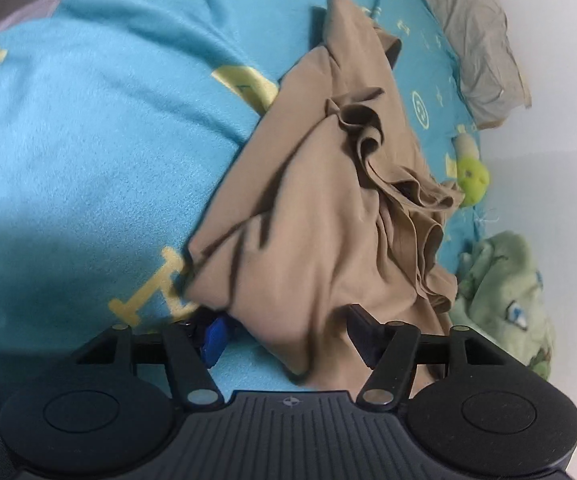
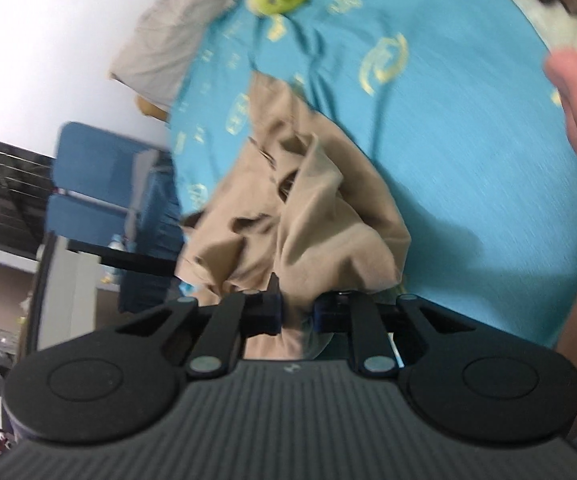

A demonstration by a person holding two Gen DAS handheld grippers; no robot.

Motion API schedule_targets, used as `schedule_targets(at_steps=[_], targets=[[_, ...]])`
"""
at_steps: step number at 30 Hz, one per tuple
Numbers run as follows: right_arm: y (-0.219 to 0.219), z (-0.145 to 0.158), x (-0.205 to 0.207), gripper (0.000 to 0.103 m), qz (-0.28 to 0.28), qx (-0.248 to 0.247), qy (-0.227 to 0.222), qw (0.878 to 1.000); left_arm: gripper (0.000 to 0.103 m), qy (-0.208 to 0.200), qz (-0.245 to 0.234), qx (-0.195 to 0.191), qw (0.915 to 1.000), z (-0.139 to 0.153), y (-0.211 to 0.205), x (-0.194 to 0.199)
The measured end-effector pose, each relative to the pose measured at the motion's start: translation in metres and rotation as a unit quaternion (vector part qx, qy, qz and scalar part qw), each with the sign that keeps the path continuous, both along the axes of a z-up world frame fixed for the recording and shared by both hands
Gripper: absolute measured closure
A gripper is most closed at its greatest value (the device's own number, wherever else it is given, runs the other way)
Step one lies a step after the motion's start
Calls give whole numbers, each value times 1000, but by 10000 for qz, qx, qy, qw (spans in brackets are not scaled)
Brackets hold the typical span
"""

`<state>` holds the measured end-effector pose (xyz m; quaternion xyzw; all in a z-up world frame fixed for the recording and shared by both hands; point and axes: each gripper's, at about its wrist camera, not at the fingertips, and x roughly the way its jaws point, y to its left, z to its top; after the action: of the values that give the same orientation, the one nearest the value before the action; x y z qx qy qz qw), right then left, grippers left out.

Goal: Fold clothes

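On the blue blanket (image 1: 88, 140) your tan garment (image 1: 328, 200) lies crumpled, its folds bunched toward the wall side. Your left gripper (image 1: 284, 332) is spread wide, cloth draped between its fingers but not pinched. Your right gripper (image 2: 298, 314) has its fingers drawn close on a fold of the garment (image 2: 308, 216). Near the cloth sit a green plush ball (image 1: 472, 176), a pale green stuffed toy (image 1: 504, 292) and a grey pillow (image 1: 472, 36). A blue chair (image 2: 96, 184) stands beside the bed.
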<state>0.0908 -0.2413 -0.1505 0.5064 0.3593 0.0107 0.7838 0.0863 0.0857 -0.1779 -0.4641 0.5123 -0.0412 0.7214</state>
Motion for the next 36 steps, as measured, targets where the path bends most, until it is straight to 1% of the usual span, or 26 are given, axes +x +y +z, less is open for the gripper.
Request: schedule_targets(at_steps=[1, 2, 3, 4, 5, 6, 7, 11, 15, 19, 24, 28, 29, 31, 33, 36], targets=[[-2, 3, 1, 87, -13, 9, -116, 9999, 38, -22, 29, -28, 10000, -1, 0, 1], [-4, 6, 2, 87, -27, 18, -232, 9997, 41, -51, 52, -36, 10000, -1, 0, 1], [-3, 7, 3, 87, -15, 21, -323, 9995, 42, -75, 84, -28, 9999, -1, 0, 1], [-4, 9, 3, 87, 16, 3, -373, 9993, 47, -113, 115, -6, 9999, -1, 0, 1], [-4, 10, 4, 87, 48, -14, -423, 9991, 55, -184, 140, 30, 9997, 1, 0, 0], [-4, 11, 6, 87, 70, -29, -441, 9990, 60, -268, 164, 72, 9995, 3, 0, -2], [-4, 12, 7, 87, 92, -67, -457, 9989, 68, -377, 188, 101, 9991, 6, 0, -3], [-5, 20, 7, 87, 168, -222, -528, 9982, 85, -833, 312, 57, 9960, 24, 3, -10], [-6, 38, 2, 87, 190, -361, -558, 9976, 88, -1197, 423, -74, 9919, 46, 6, -17], [-3, 65, -13, 87, 257, -546, -730, 9955, 89, -1512, 355, 87, 9878, 86, 7, -33], [-5, 97, -46, 87, 242, -634, -841, 9941, 89, -1670, 268, 265, 9852, 129, 6, -75], [-6, 109, -80, 87, 317, -605, -879, 9938, 89, -1786, 199, 406, 9829, 163, 6, -110], [-6, 111, -88, 87, 332, -578, -889, 9938, 89, -1790, 207, 411, 9828, 167, 6, -118], [-6, 109, -76, 87, 333, -565, -793, 9947, 89, -1735, 259, 395, 9837, 170, 6, -126], [-5, 108, -63, 87, 334, -551, -696, 9955, 89, -1708, 275, 451, 9839, 171, 7, -124], [-4, 105, -45, 87, 335, -531, -551, 9965, 89, -1629, 305, 500, 9849, 168, 6, -102]])
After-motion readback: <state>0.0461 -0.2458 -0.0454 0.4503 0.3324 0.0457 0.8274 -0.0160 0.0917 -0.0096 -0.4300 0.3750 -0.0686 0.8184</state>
